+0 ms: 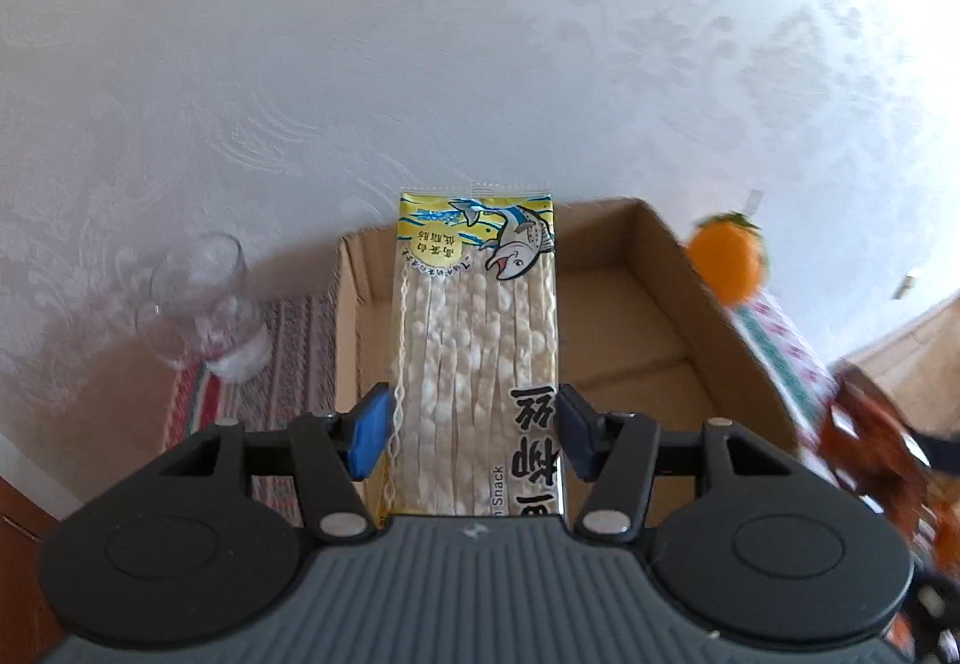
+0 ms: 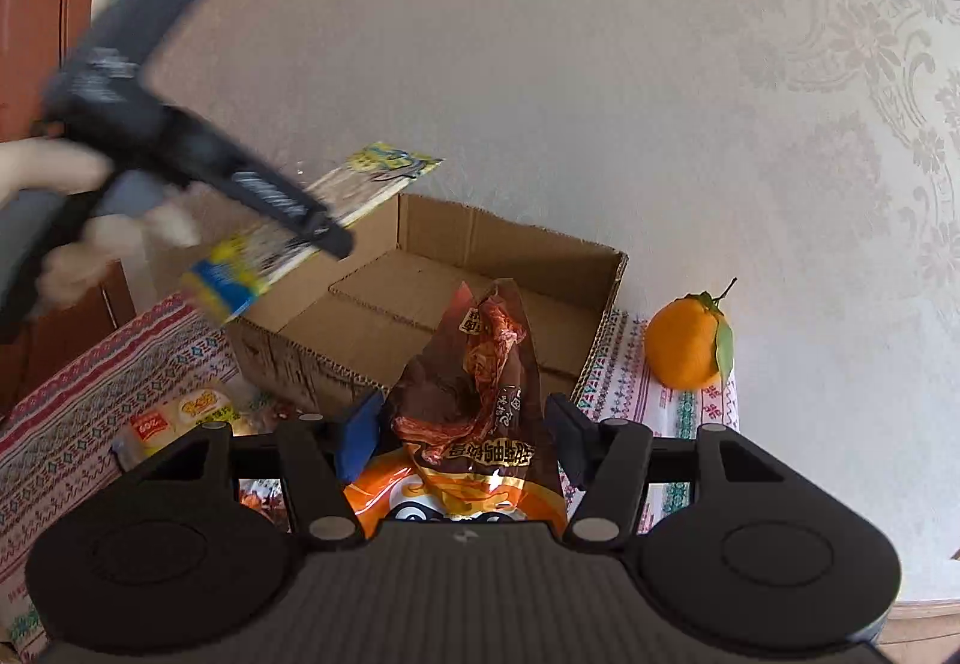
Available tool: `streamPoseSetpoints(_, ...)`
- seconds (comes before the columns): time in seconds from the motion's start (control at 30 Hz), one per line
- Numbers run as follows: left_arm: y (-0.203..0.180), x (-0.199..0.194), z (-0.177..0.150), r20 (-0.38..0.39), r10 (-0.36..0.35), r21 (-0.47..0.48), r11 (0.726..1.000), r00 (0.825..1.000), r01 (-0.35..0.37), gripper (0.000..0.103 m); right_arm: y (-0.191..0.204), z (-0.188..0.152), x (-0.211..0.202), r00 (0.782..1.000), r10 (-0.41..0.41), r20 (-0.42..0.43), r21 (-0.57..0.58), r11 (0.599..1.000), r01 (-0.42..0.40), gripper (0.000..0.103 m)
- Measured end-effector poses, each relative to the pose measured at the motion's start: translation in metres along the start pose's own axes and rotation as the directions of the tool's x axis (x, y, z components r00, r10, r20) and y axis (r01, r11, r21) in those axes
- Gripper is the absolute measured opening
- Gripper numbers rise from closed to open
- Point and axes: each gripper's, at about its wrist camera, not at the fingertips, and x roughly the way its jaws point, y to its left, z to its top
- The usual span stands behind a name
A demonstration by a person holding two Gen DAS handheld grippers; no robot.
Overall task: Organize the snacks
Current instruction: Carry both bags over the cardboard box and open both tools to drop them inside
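We have a snack in each hand, and both are aimed at the same place: the open cardboard box [image 2: 480, 298] that sits on the patterned cloth [image 2: 90, 394] near the far edge of the desk, against the wall. Our left hand-held gripper [image 1: 471, 433] pinches the long fish-snack packet [image 1: 477, 340] across its width near one end, so the rest of the packet reaches forward over the box – a grip that, we judge, lets the long pack be lowered flat along the box floor. In the right wrist view that same packet hangs tilted above the box's left wall, clear of the cardboard. Our right hand-held gripper [image 2: 462, 439] has the crumpled brown and orange snack bag [image 2: 480, 406] between its fingers; the left pad seems to touch the bag while the right one looks slightly off it, so we cannot tell how firmly it is clamped. The bag stands up in front of the box's near wall, apparently waiting its turn. The box looks bare inside, so we think the sorting is at an early stage. More packets [image 2: 180, 418] lie on the cloth just left of the box's near corner. An orange [image 2: 687, 346] with a leaf rests at the cloth's right edge, and a clear glass [image 1: 204, 298] stands left of the box – both are near enough to be knocked if we swing wide
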Motion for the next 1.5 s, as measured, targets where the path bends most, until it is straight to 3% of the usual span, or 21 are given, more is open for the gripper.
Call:
streamPoseSetpoints(0.1,0.004,0.025,0.011,0.006,0.024,-0.018,1.000,1.000,-0.024,0.058,0.000,0.001,-0.001,1.000,-0.009,0.001,0.001,1.000,0.009,0.064)
streamPoseSetpoints(0.17,0.007,0.038,0.014,0.021,0.048,-0.037,0.998,0.999,-0.047,0.063,0.000,0.002,-0.001,1.000,-0.014,-0.001,0.000,1.000,0.014,0.064)
streamPoseSetpoints(0.23,0.009,0.048,0.015,0.021,0.075,-0.036,0.997,0.997,-0.075,0.078,0.000,0.003,-0.001,1.000,-0.018,-0.005,-0.005,1.000,0.018,0.064)
streamPoseSetpoints(0.37,0.012,0.052,0.011,0.014,0.072,-0.040,0.997,0.997,-0.071,0.082,0.000,0.006,0.001,1.000,-0.022,-0.007,-0.009,1.000,0.022,0.064)
streamPoseSetpoints(0.6,0.012,0.023,-0.012,0.045,0.091,-0.051,0.995,0.995,-0.088,0.085,0.002,0.020,0.012,1.000,-0.010,0.003,-0.014,1.000,0.010,0.064)
streamPoseSetpoints(0.8,0.020,-0.007,-0.043,0.042,0.023,-0.077,0.997,0.999,-0.020,0.085,-0.004,0.041,0.036,1.000,0.010,-0.003,0.020,1.000,-0.010,0.064)
streamPoseSetpoints(0.9,0.021,-0.021,-0.061,0.044,0.050,-0.085,0.995,0.998,-0.046,0.087,-0.010,0.054,0.059,1.000,0.014,-0.028,0.039,0.999,-0.013,0.064)
streamPoseSetpoints(0.97,0.023,-0.030,-0.073,0.039,0.065,-0.084,0.995,0.997,-0.062,0.097,-0.014,0.064,0.078,0.999,0.014,-0.053,0.052,0.999,-0.011,0.064)
streamPoseSetpoints(1.13,0.036,-0.053,-0.104,0.060,0.043,-0.134,0.990,0.997,-0.035,0.097,-0.021,0.087,0.126,0.994,-0.024,-0.106,0.057,0.998,0.030,0.064)
streamPoseSetpoints(1.23,0.032,-0.065,-0.116,0.084,0.109,-0.100,0.990,0.990,-0.101,0.097,-0.027,0.098,0.153,0.990,-0.054,-0.132,0.062,0.996,0.063,0.064)
streamPoseSetpoints(1.33,0.030,-0.072,-0.123,0.087,0.119,-0.089,0.990,0.989,-0.111,0.097,-0.033,0.106,0.176,0.985,-0.086,-0.149,0.081,0.992,0.099,0.065)
streamPoseSetpoints(1.4,0.031,-0.074,-0.127,0.080,0.090,-0.099,0.992,0.993,-0.082,0.098,-0.037,0.110,0.186,0.983,-0.103,-0.152,0.092,0.989,0.117,0.067)
streamPoseSetpoints(1.47,0.032,-0.076,-0.130,0.080,0.090,-0.104,0.991,0.993,-0.081,0.098,-0.038,0.111,0.188,0.981,-0.112,-0.159,0.093,0.988,0.127,0.085)
streamPoseSetpoints(1.5,0.033,-0.077,-0.131,0.082,0.092,-0.106,0.991,0.992,-0.083,0.098,-0.038,0.110,0.185,0.981,-0.116,-0.152,0.094,0.987,0.132,0.088)
